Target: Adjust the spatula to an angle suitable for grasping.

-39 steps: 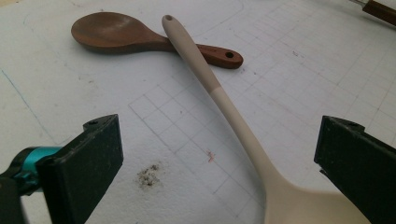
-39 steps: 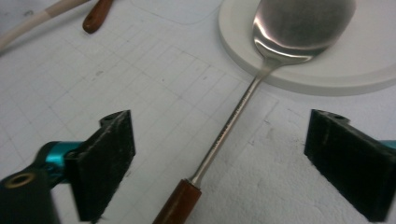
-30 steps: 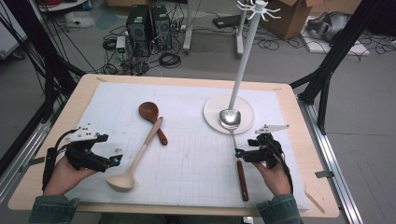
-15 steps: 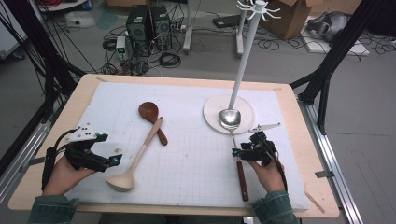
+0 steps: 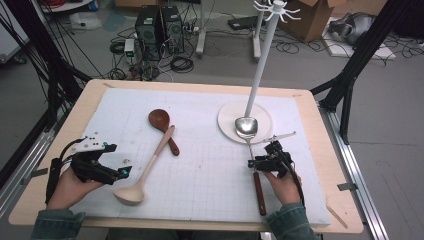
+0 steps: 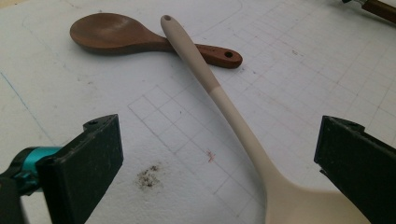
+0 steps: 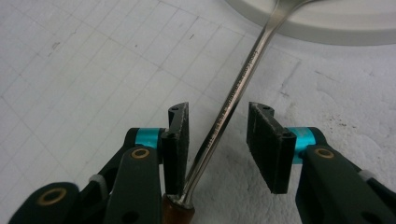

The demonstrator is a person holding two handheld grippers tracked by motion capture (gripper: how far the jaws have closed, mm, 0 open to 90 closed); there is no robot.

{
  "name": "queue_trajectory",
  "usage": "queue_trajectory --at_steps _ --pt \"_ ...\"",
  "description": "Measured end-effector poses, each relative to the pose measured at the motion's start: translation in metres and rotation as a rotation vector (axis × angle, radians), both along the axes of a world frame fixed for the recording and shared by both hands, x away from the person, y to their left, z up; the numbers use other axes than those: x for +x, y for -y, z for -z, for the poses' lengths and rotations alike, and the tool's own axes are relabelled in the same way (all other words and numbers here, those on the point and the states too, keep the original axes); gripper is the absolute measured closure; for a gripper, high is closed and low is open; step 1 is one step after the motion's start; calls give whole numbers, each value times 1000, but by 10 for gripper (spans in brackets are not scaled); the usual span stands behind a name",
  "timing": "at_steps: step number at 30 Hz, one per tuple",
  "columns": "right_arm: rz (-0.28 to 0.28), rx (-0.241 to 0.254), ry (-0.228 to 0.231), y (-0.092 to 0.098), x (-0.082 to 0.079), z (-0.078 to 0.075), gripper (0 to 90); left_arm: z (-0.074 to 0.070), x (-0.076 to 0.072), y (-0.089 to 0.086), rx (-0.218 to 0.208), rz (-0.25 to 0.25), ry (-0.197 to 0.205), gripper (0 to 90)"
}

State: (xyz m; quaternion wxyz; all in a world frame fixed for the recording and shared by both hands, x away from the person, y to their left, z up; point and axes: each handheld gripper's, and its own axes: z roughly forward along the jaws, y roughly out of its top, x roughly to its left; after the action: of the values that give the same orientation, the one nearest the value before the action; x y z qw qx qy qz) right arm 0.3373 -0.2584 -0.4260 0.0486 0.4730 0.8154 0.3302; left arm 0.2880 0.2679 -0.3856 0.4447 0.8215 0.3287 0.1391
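The right gripper (image 5: 263, 162) has slid a little along the metal ladle (image 5: 248, 145) since the earlier pictures, and its fingers (image 7: 180, 135) have just been closing in on the thin metal stem. The stem runs between them. One finger looks like it is touching the stem near the brown handle, but the other finger is not on it yet, so the ladle is not held. It lies on the white mat (image 5: 210, 175) near the right edge of the bench (image 5: 320, 150), with its bowl resting on the round base of the white hook stand (image 5: 262, 65) and its brown handle pointing to the near edge.

The job looks like it is just starting. I think the ladle must be grabbed and lifted, maybe to hang on the stand. The pale spoon (image 5: 145, 170) and the dark wooden spoon (image 5: 162, 127) lie crossed near the left side, not picked up.

The left gripper (image 5: 107, 170) rests near the near left corner. Its fingers (image 6: 88, 163) are wide open and hold nothing. The pale spoon's bowl lies between them.
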Motion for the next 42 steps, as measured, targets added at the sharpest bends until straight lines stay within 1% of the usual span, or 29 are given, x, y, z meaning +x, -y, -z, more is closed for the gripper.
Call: queue_trajectory --at_steps 5,7,8,10,12,13,14,15,17,21,24,29,31,35,39,42 --pt "11 -13 -16 -4 2 2 620 0 0 0 1 -1 1 18" --pt "14 -19 -15 -5 2 2 635 1 0 0 1 -1 -1 17" --pt "9 -24 -2 -5 3 3 645 1 0 0 1 -1 -1 18" --pt "16 -24 -7 -5 3 3 659 1 0 0 2 -1 -1 18" --pt "11 -25 -7 -6 3 3 687 1 0 0 6 1 -2 18" --pt "6 -31 -2 -7 3 3 688 1 0 0 1 1 -3 18" --pt "12 -31 -12 -8 2 2 690 1 1 0 2 0 -3 17" --pt "12 -34 -9 -8 2 2 692 1 0 0 2 -3 -3 17" --pt "18 -32 -7 -7 3 3 701 1 0 0 -3 -2 -3 18" --pt "36 -25 -26 -7 2 2 712 0 0 0 -5 3 -1 17" --pt "47 -7 -45 -5 3 2 731 0 0 0 -3 1 0 18" --pt "56 -3 -53 -4 3 2 758 0 0 0 2 2 3 18" --pt "54 -10 -46 -3 3 2 767 0 0 1 0 3 5 18" --pt "62 -16 -52 -3 3 1 787 0 0 0 1 1 5 18" --pt "62 -24 -40 -3 3 1 806 0 0 0 1 2 6 18" --pt "62 -29 -40 -1 3 1 813 -1 0 0 2 0 7 18"
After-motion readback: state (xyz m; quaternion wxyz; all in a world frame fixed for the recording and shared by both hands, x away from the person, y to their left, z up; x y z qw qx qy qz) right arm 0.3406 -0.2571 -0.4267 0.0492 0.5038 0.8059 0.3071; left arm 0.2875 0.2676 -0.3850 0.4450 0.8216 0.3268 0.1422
